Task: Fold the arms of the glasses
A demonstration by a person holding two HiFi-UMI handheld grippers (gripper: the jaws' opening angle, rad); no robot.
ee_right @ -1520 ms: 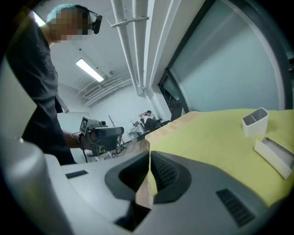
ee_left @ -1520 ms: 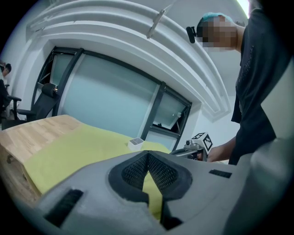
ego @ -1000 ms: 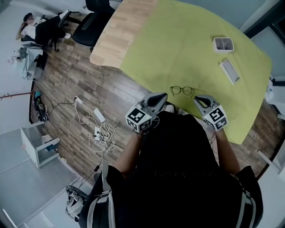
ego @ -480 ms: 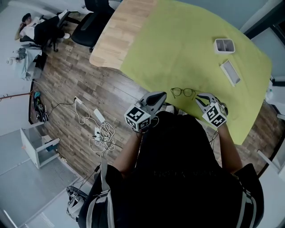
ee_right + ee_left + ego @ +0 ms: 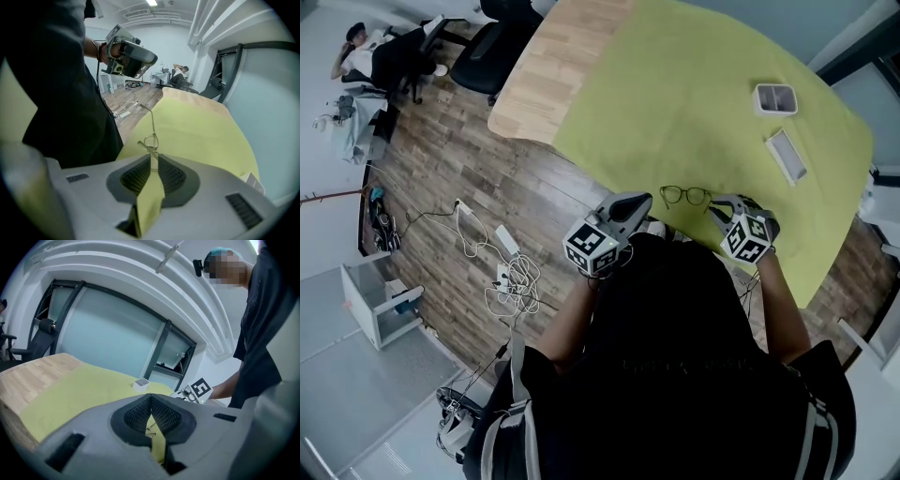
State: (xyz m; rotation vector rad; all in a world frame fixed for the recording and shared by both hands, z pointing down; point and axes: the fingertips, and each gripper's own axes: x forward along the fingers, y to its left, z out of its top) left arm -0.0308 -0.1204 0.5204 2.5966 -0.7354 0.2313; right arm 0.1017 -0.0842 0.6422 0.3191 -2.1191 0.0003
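Thin dark-rimmed glasses (image 5: 685,193) lie on the yellow-green cloth (image 5: 694,103) near its front edge, lenses facing away from me. My right gripper (image 5: 719,206) is at their right end. In the right gripper view its jaws stand nearly together, with the end of one glasses arm (image 5: 151,139) between the tips of the right gripper (image 5: 153,157). My left gripper (image 5: 636,204) hovers left of the glasses, apart from them. In its own view the left gripper (image 5: 149,395) has its pads touching and nothing held.
A white box (image 5: 772,97) and a flat white case (image 5: 786,154) sit on the cloth farther back on the right. Bare wooden tabletop (image 5: 544,75) lies to the left. Cables (image 5: 511,272) and office chairs (image 5: 492,47) are on the floor at the left.
My right gripper has moved up and left to the glasses' right end. The left gripper has hardly moved and the glasses lie where they were.
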